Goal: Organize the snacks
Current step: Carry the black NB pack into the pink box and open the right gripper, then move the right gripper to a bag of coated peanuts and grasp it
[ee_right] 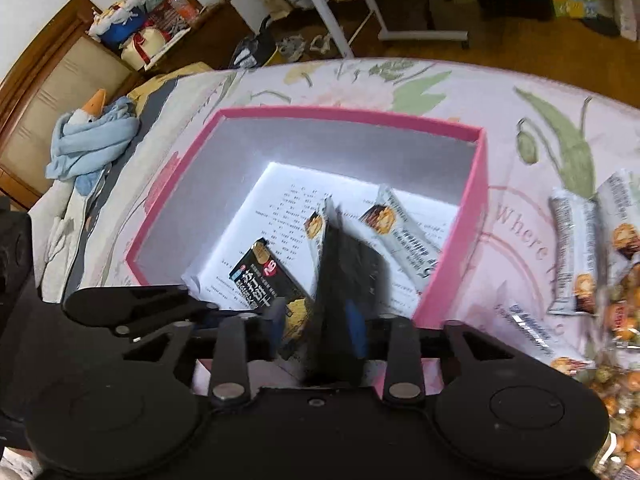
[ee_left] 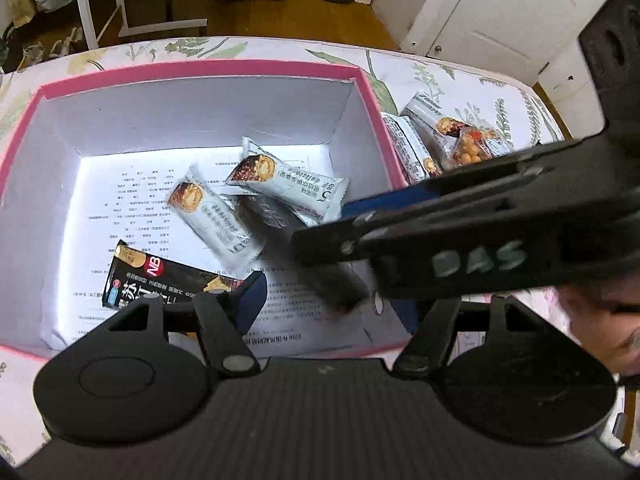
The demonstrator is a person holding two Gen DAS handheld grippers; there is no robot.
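A pink box [ee_left: 208,68] [ee_right: 352,117] with white walls stands on the floral bedspread. Inside lie two white snack bars [ee_left: 216,216] [ee_left: 288,180], a black cracker pack [ee_left: 160,280] [ee_right: 268,276] and printed paper. A dark blurred packet [ee_left: 320,264] [ee_right: 348,276] is in mid-air over the box, just below my right gripper [ee_left: 316,240] [ee_right: 316,332], whose jaws stand open. My left gripper [ee_left: 320,312] is open and empty above the box's near edge; only its left finger [ee_left: 250,300] shows clearly.
More white snack bars [ee_left: 412,148] [ee_right: 572,248] and peanut packets [ee_left: 474,148] [ee_right: 624,320] lie on the bedspread right of the box. A blue cloth with a toy duck [ee_right: 92,136] lies at the left. Wooden floor, a white stand and doors are beyond.
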